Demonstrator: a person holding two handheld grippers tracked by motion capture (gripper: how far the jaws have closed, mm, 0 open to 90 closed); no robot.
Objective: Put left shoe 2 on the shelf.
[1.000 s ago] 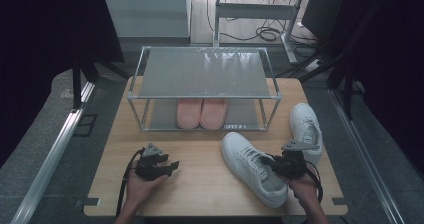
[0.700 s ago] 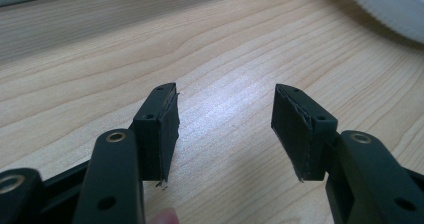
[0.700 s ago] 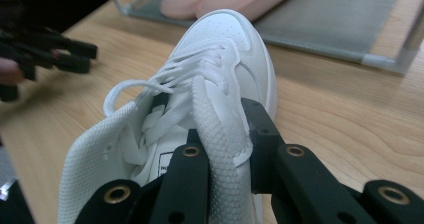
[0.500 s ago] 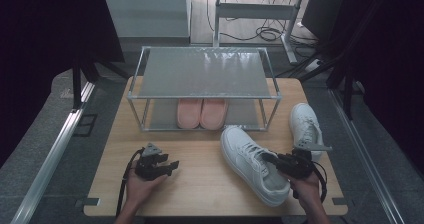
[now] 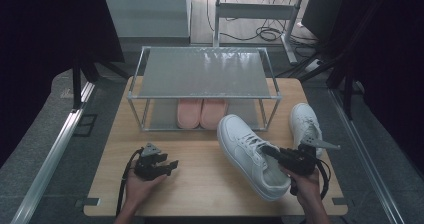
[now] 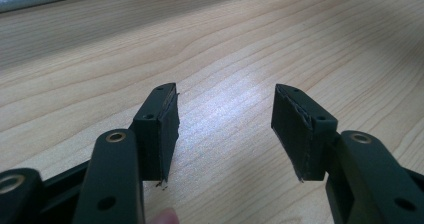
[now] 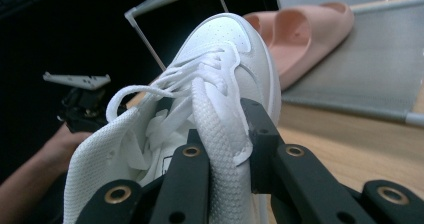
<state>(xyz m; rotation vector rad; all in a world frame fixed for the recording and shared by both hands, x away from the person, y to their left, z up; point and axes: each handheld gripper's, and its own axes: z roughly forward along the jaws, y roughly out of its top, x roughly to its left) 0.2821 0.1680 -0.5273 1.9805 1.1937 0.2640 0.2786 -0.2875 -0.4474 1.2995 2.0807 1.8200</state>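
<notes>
Right gripper view: fingers (image 7: 200, 134) pinch sneaker (image 7: 220, 59) collar | high view: hidden

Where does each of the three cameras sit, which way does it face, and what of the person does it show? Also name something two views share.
High view: above the person's side, looking forward and down on the light wooden table; both forearms, left gripper, right gripper.
Left gripper view: on the left gripper, jaws apart over bare wood; a fingertip below.
Right gripper view: on the right gripper, clamping the white lace-up sneaker; the other forearm at left.
Shared: high and right gripper views both show that sneaker and the pink slippers.
</notes>
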